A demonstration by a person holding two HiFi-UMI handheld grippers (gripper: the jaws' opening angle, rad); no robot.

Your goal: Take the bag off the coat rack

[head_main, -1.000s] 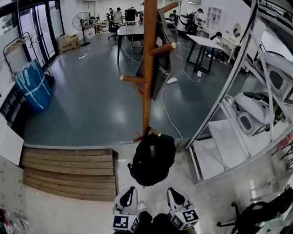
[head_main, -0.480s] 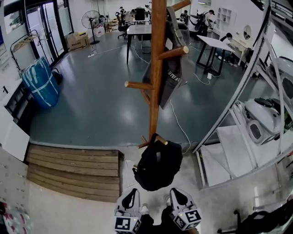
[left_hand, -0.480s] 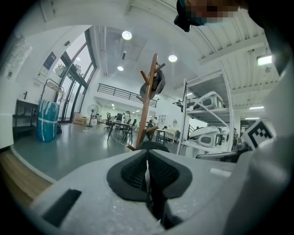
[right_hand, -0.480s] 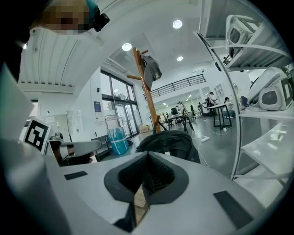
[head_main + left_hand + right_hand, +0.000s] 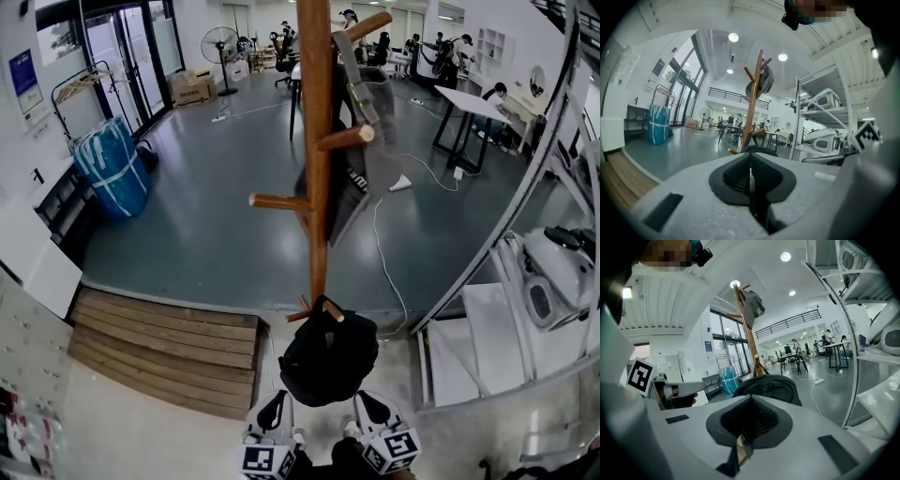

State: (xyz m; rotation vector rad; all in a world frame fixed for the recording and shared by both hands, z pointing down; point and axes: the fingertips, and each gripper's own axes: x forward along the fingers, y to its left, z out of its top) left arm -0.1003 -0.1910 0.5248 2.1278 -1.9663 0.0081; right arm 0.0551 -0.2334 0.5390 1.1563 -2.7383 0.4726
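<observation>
The closed, empty right claw (image 5: 748, 427) faces the black bag (image 5: 766, 386) low on the coat rack (image 5: 747, 329).

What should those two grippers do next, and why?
Probably open the right gripper and ease it forward to the top of the black bag. Both it and the left gripper are shut, empty and short of the bag, which hangs on a low peg of the coat rack.

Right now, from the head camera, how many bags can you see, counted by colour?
Black bag, hung low on the coat rack: 1
Grey bag, hung higher on the same rack: 1
Blue bag, on the floor near the glass doors: 1
Total: 3
</observation>
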